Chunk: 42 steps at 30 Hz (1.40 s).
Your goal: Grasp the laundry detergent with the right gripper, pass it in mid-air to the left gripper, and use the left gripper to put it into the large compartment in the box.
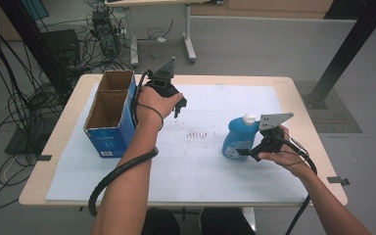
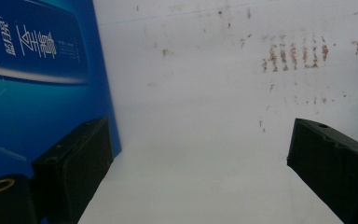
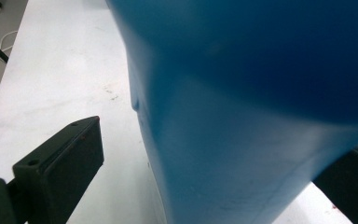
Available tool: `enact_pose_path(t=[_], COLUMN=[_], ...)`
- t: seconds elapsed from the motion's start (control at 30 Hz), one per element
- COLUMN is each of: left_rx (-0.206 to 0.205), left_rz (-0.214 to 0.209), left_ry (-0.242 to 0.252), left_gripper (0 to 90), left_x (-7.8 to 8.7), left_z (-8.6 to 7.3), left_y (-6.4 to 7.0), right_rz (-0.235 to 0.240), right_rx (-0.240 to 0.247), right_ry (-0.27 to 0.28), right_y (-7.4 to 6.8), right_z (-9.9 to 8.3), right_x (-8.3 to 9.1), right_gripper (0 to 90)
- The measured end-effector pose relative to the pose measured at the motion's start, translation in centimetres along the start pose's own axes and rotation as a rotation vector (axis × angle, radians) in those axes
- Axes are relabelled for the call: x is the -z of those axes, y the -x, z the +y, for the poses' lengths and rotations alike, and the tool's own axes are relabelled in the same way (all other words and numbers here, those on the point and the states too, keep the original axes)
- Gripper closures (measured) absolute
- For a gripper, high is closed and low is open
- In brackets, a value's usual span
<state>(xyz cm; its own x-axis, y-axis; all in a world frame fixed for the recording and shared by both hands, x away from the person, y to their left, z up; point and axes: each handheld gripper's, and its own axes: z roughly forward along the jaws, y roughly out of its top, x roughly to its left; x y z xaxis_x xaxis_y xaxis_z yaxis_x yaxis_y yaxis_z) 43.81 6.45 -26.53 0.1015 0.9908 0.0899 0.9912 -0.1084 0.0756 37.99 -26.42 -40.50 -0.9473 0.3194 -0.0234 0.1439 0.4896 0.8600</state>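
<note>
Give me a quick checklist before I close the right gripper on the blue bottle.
1. Blue bottle upright on the table: ok.
2. Bottle between the right gripper jaws, which stand apart: ok.
3. Jaws touching the bottle: cannot tell; a gap shows on the left side.
4. White cap on: ok.
5. Left gripper open, holding nothing, beside the blue box: ok.
6. Box top open, two compartments: ok.

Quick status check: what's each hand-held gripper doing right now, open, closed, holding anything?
Left hand-held gripper: open, empty, beside the blue box.
Right hand-held gripper: open, jaws either side of the blue bottle, left jaw clear of it, not yet clamped.
</note>
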Motion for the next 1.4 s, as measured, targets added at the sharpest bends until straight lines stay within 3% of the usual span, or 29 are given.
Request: enact_pose_path(t=[1.4], left_rx=[-0.005], left_rz=[0.0], left_ry=[0.006], left_gripper=[7.1], left_x=[0.01], left_z=[0.14], left_y=[0.43], right_rz=[0.011], right_rx=[-0.002], right_ry=[0.021], right_y=[0.08], right_z=[-0.27], right_x=[-0.19], right_gripper=[1.4])
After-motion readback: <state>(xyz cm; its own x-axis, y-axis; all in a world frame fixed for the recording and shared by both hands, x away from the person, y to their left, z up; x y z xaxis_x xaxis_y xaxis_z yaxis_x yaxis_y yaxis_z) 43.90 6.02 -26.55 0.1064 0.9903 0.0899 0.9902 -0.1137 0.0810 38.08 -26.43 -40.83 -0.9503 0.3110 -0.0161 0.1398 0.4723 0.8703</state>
